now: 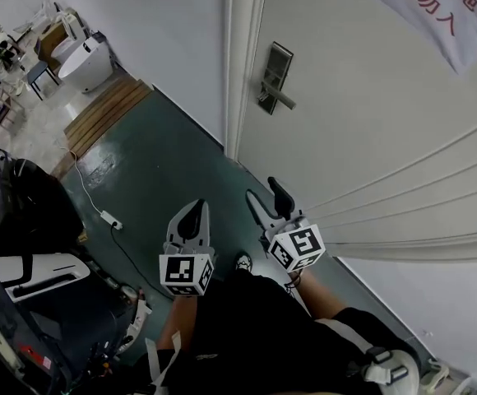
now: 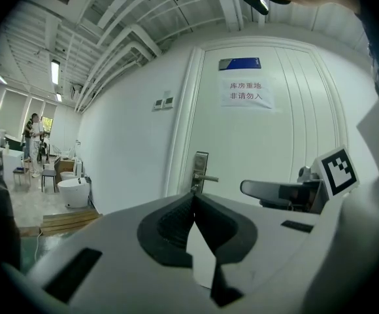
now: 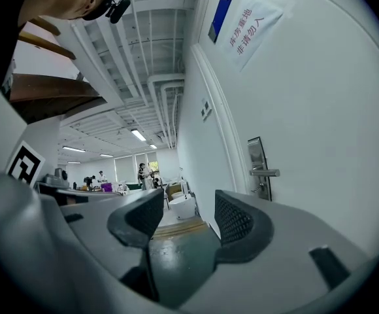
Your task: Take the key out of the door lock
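The white door (image 1: 370, 105) carries a metal lock plate with a lever handle (image 1: 274, 79), also in the left gripper view (image 2: 199, 172) and the right gripper view (image 3: 259, 169). A small dark piece under the lever (image 3: 259, 188) may be the key; it is too small to be sure. My left gripper (image 1: 196, 208) is held low over the green floor, well short of the lock, with its jaws shut and nothing in them (image 2: 193, 205). My right gripper (image 1: 265, 194) is beside it, nearer the door, open and holding nothing (image 3: 186, 218).
A white door frame (image 1: 240, 64) borders the door on its left. A paper sign (image 1: 432, 2) hangs on the door. A power strip (image 1: 111, 219) with its cable lies on the floor. Black equipment (image 1: 33, 253) crowds the left. A wooden platform (image 1: 107, 109) and toilet (image 1: 86, 62) lie farther off.
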Demonstrator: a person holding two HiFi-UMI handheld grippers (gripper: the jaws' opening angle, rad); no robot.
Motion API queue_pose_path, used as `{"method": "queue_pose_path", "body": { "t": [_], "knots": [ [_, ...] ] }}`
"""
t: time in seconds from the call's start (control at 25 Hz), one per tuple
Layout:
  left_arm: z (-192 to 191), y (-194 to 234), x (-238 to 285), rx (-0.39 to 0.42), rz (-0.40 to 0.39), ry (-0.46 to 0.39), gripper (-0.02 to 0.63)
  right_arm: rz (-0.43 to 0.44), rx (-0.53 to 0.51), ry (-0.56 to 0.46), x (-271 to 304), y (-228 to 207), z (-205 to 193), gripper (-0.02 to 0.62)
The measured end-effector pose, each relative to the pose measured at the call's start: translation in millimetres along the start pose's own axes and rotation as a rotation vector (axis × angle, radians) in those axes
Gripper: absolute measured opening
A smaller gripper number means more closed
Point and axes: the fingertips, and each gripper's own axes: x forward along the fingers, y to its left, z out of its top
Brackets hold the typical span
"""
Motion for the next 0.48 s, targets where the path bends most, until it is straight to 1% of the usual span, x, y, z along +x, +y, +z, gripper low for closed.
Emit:
{"method": "queue_pose_path", "body": {
  "t": [0.16, 0.32, 0.4, 0.48],
  "knots": [
    [-2.8, 4.8, 26.4, 0.009, -0.020, 0.026, 0.023, -0.016, 0.022, -0.002, 20.5, -19.8, -1.3, 0.242],
    [-1.7, 18.9, 61.1, 0.016, -0.059, 0.039, 0.023, -0.047, 0.043, 0.003, 48.7, -39.2, -6.9, 0.238],
    [-0.8, 30.7, 83.0, 0.017, -0.095, 0.046, 0.023, -0.074, 0.045, 0.000, 64.7, -46.5, -7.7, 0.238],
    [0.7, 40.9, 108.9, 0.024, -0.149, 0.055, 0.023, -0.118, 0.042, -0.003, 79.7, -56.0, -6.3, 0.238]
  ]
}}
